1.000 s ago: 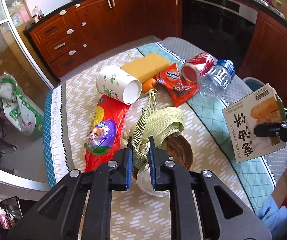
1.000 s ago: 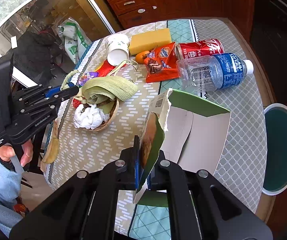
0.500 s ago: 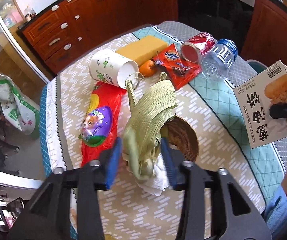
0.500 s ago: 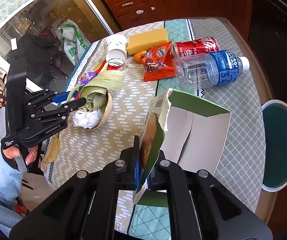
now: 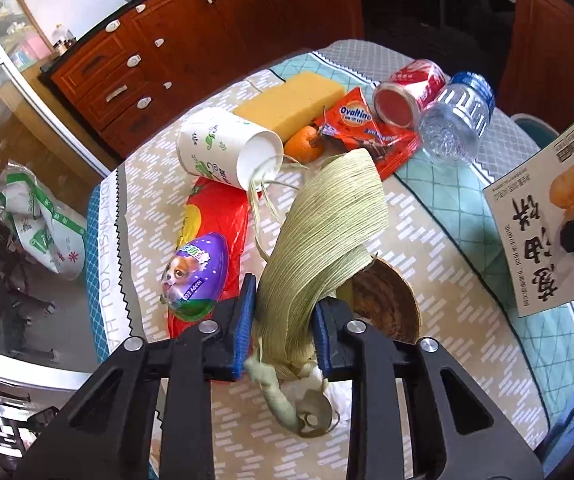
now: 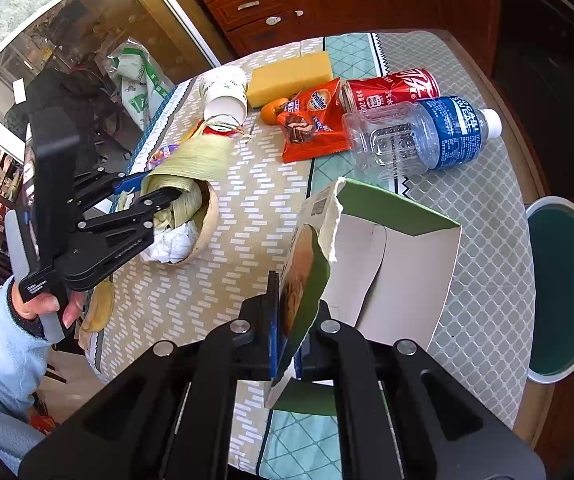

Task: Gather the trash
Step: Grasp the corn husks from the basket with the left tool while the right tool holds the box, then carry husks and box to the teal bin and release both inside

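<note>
A pale green corn husk (image 5: 327, 220) arches out of a brown coconut shell (image 5: 391, 300) that also holds a crumpled white tissue (image 6: 171, 244). My left gripper (image 5: 285, 292) straddles the husk's lower bundle. Its jaws are closing and both blue pads touch the husk. The right wrist view shows this gripper (image 6: 159, 186) at the shell (image 6: 211, 216), held by a hand in a light blue sleeve. My right gripper (image 6: 297, 300) is shut on the torn wall of an open cardboard food box (image 6: 387, 256), held up above the table. That box (image 5: 547, 220) appears at the right in the left wrist view.
Lying on the patterned tablecloth (image 5: 427, 240) are a tipped paper cup (image 5: 215, 148), a yellow sponge (image 5: 291, 100), a tangerine (image 5: 305, 144), an Ovaltine packet (image 5: 363, 128), a red can (image 5: 407, 92), a clear bottle (image 5: 455, 120) and a purple egg toy (image 5: 195, 272) on a red bag. A teal stool (image 6: 567, 288) stands beside the table.
My left gripper let go of the husk, opened wide, sank lower and now closes around the husk's base. The husk stands more upright. The right gripper and its box stayed still.
</note>
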{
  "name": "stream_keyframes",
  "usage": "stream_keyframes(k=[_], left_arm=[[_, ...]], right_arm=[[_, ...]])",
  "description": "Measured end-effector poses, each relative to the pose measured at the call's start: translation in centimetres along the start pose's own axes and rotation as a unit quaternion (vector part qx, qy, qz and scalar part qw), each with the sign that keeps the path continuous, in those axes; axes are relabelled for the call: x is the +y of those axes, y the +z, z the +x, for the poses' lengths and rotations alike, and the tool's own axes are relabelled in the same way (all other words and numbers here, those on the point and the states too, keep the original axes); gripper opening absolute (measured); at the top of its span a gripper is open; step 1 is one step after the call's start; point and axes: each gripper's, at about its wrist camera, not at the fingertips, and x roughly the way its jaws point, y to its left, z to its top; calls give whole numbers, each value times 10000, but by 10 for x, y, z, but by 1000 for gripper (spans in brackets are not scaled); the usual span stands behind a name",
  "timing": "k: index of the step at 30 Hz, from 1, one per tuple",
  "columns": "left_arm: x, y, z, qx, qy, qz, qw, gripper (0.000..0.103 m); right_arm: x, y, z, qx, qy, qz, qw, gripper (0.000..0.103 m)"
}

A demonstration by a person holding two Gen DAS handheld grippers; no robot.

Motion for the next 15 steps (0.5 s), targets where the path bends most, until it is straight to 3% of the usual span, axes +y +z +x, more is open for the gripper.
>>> stream_keyframes(k=[8, 15], left_arm=[[34, 5, -75, -642, -513, -693, 9942, 21], [3, 27, -127, -1119, -939, -608, 9874, 21]], right_arm=[[6, 1, -15, -224, 77, -86, 9997, 5], [-9, -3, -49, -561, -39, -1, 9984, 5]])
